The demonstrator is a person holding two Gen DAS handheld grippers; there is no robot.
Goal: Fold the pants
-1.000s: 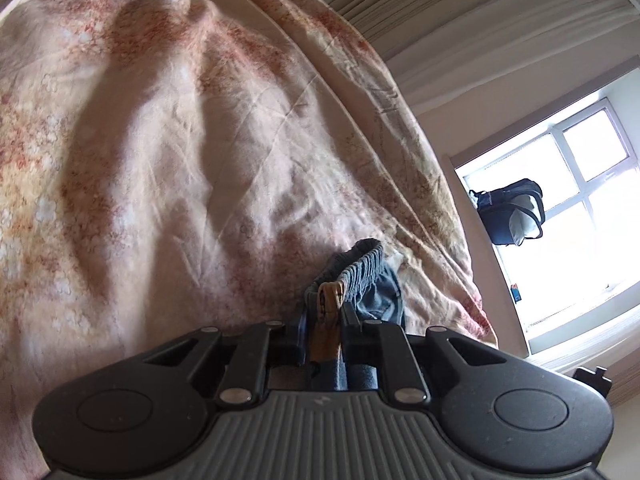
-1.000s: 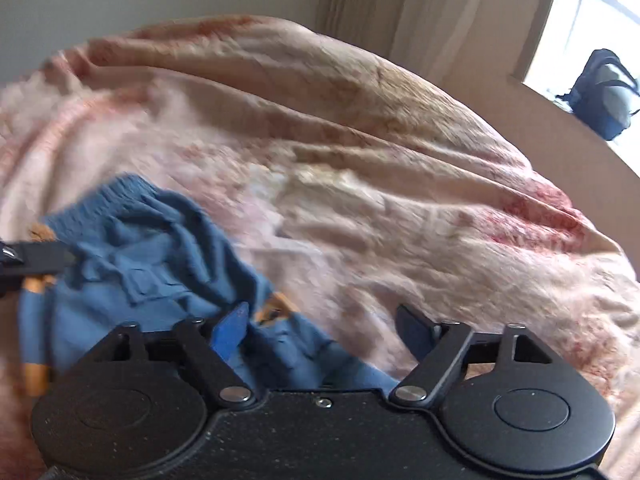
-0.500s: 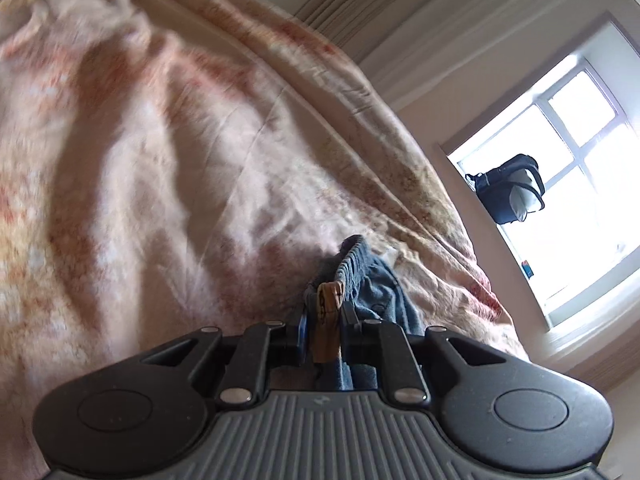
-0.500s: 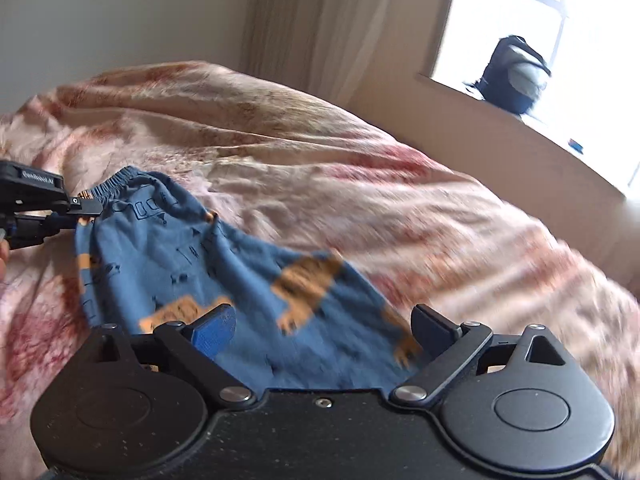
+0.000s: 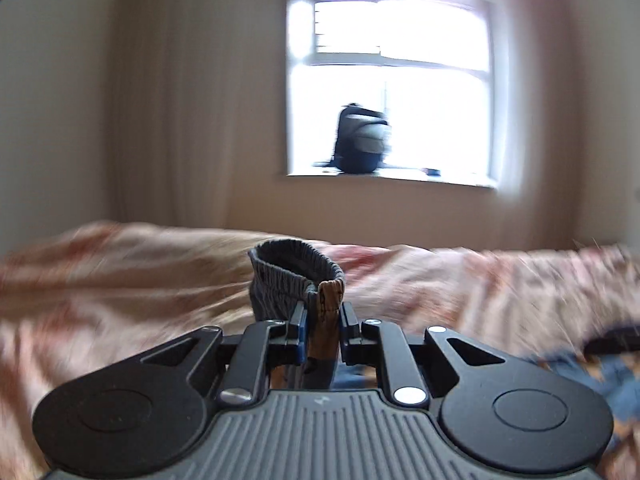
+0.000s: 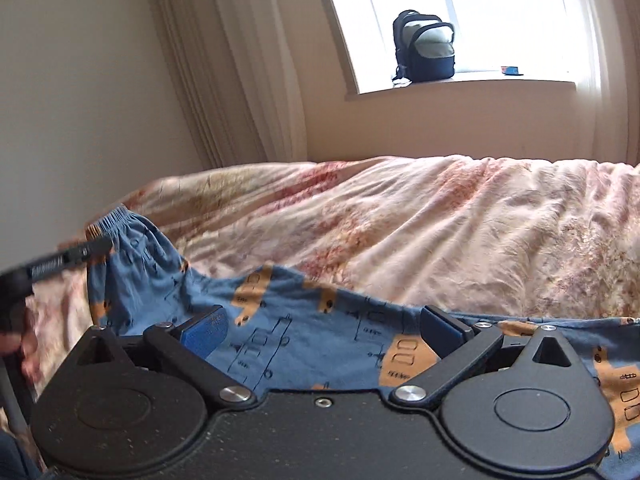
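Blue pants [image 6: 152, 276] with orange vehicle prints lie stretched across the flowered bed cover [image 6: 440, 232]. My left gripper [image 5: 323, 320] is shut on the elastic waistband [image 5: 288, 272], holding it lifted above the bed. In the right wrist view that left gripper [image 6: 102, 247] shows at the far left, pinching the waistband corner. My right gripper [image 6: 322, 326] hovers over the middle of the pants. Its jaws are opening wide, the fabric lies beneath and between the fingers, and the pads do not press on it.
A dark backpack [image 6: 426, 50] stands on the windowsill behind the bed, blurred in the left wrist view as backpack [image 5: 360, 140]. Pale curtains [image 6: 240, 60] hang at the left of the window. A hand [image 6: 12, 340] shows at the left edge.
The left gripper rose and rolled level, now facing the window, still holding the waistband. The right gripper swung along the pants and its jaws spread wider. The pants now lie stretched out.
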